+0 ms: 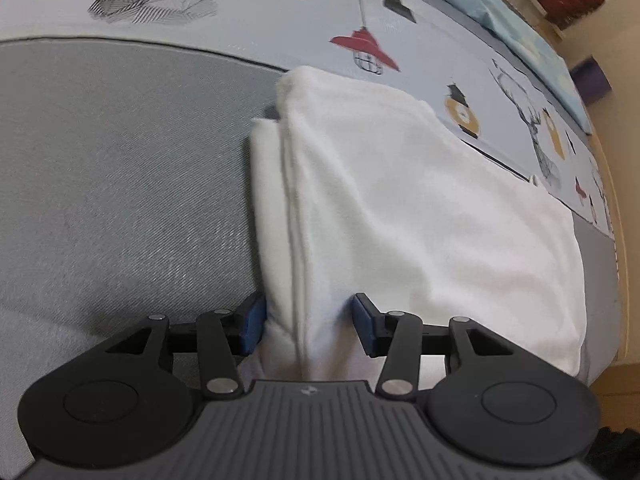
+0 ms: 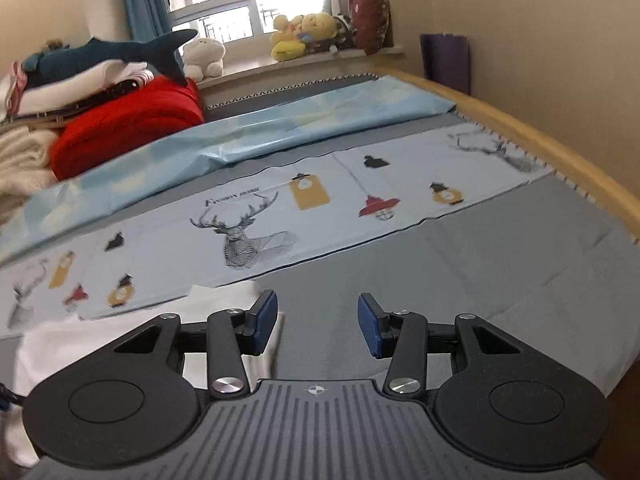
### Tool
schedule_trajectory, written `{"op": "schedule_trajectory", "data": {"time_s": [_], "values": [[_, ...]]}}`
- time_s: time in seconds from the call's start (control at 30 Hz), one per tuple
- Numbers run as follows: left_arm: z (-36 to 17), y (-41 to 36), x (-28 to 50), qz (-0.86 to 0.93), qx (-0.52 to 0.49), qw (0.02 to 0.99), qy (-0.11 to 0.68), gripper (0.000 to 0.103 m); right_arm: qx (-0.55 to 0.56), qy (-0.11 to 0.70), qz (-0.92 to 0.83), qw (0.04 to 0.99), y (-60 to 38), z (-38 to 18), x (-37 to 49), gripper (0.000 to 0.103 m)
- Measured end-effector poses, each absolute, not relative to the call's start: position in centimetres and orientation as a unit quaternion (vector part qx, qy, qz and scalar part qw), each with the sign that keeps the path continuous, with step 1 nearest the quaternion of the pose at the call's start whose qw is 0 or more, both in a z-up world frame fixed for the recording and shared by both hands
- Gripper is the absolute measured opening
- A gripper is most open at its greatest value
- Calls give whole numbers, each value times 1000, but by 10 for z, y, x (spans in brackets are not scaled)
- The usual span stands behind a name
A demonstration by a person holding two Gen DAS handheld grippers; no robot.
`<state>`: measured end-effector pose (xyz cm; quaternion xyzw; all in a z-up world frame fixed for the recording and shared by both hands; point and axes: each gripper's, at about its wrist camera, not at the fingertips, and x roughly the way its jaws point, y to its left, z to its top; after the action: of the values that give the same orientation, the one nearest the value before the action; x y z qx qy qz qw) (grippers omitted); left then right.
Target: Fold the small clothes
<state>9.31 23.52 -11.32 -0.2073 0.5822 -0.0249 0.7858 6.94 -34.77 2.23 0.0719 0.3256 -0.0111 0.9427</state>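
A white garment (image 1: 400,208) lies folded on the grey bed cover, its folded edge running away from me. My left gripper (image 1: 308,326) is open, its blue pads on either side of the near folded edge, with cloth between the jaws. In the right wrist view the same white garment (image 2: 80,336) shows at lower left. My right gripper (image 2: 318,326) is open and empty over the grey cover, just right of the garment; its left finger overlaps the cloth's corner.
A printed strip with deer and lamps (image 2: 260,216) crosses the bed beyond the garment. A light blue sheet (image 2: 240,136) lies behind it. Piled clothes and a red blanket (image 2: 132,128) sit at far left. The wooden bed edge (image 2: 560,148) curves on the right.
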Motion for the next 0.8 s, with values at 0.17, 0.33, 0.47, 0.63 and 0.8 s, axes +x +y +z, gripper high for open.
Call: {"op": "schedule_trajectory", "data": {"time_s": [0.17,0.33,0.47,0.63,0.8], "values": [[-106,234,89,-38,-202,797,567,16,55,336,-17,940,-341,12,72,47],[-87,258,70,-20,-215,810,545,15,77,334,-25,939,-336,11,61,47],[-94,290,56,2,-250,790,560,24,95,341,-21,935,-329,5,67,47],[-105,308,51,16,-290,767,571,43,68,344,-2,937,-315,4,68,47],[-113,295,60,12,-277,767,579,43,72,354,4,932,-320,2,68,47]]}}
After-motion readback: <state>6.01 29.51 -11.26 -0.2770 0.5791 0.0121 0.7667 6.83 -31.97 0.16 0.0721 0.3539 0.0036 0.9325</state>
